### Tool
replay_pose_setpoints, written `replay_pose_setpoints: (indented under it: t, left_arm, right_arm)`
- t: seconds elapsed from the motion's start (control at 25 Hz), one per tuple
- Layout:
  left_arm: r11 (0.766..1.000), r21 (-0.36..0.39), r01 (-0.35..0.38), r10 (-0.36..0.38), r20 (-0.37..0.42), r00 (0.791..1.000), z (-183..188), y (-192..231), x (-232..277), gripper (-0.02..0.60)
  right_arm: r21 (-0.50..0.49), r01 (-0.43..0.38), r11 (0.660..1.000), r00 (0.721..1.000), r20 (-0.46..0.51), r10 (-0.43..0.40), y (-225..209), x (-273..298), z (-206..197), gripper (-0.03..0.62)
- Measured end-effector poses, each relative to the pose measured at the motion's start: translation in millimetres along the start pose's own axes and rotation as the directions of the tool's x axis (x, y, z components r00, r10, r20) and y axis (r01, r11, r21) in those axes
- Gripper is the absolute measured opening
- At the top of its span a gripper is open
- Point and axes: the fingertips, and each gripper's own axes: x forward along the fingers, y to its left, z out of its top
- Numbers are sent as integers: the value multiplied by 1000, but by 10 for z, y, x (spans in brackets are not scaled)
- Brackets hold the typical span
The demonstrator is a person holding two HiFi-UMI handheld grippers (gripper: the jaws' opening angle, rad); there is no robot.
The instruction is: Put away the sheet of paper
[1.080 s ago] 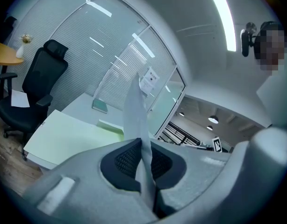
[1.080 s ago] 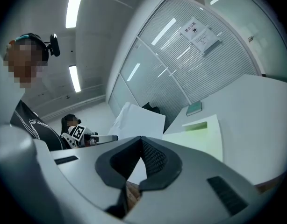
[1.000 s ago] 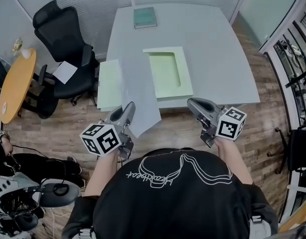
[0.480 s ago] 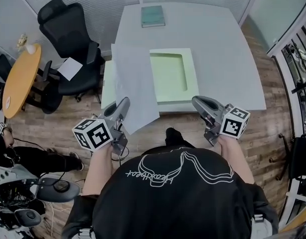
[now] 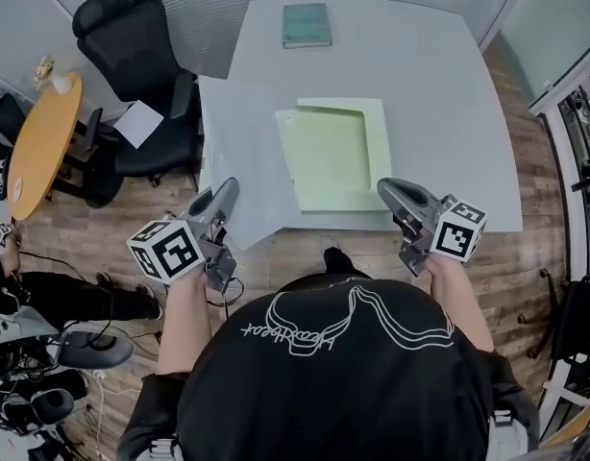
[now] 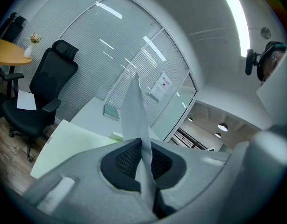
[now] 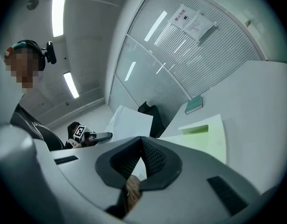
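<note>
Jaws, left: my left gripper [image 6: 143, 158] is clamped on the sheet of paper [image 6: 133, 107]. The sheet runs edge-on between the pads and stands up past them.
Jaws, right: my right gripper [image 7: 138, 168] has its pads together with nothing between them.
Sheet: in the head view it is held by its near corner in my left gripper [image 5: 225, 190]. The sheet of paper [image 5: 239, 157] spreads away from me over the table's left edge, with no part of it in the tray.
Tray: the pale green tray [image 5: 377, 128] lies flat on the table near its front edge, with its recess facing up. The sheet's right edge meets its left rim.
Right gripper, place: my right gripper [image 5: 391, 190] hovers at the table's near edge, just beside the tray's near right corner.
Table: the grey table [image 5: 430, 75] has a teal book [image 5: 306, 24] at its far edge.
Surroundings: a black office chair [image 5: 132, 60] stands left of the table. A round orange table [image 5: 40, 142] stands further left.
</note>
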Motion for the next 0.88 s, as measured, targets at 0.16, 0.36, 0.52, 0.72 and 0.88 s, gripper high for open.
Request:
replay_pose_setpoints:
  t: [0.16, 0.36, 0.52, 0.72, 0.88]
  left_arm:
    - [1000, -17, -18, 18, -11, 1000, 172, 204, 176, 11]
    - [999, -46, -27, 25, -30, 999, 303, 453, 399, 11]
    - [998, -47, -44, 42, -40, 998, 319, 553, 515, 11]
    - [996, -69, -58, 54, -62, 997, 265, 669, 676, 11]
    - [992, -101, -81, 73, -82, 994, 181, 822, 765, 11]
  right_arm:
    - [16, 3, 1000, 1000, -29, -2, -173, 222, 145, 9]
    - [31, 8, 999, 998, -57, -6, -374, 424, 269, 9]
    - [48, 13, 999, 997, -76, -10, -499, 463, 257, 9]
    - [79, 20, 997, 996, -90, -13, -627, 453, 240, 9]
    - [88, 24, 996, 995, -100, -15, -695, 469, 249, 9]
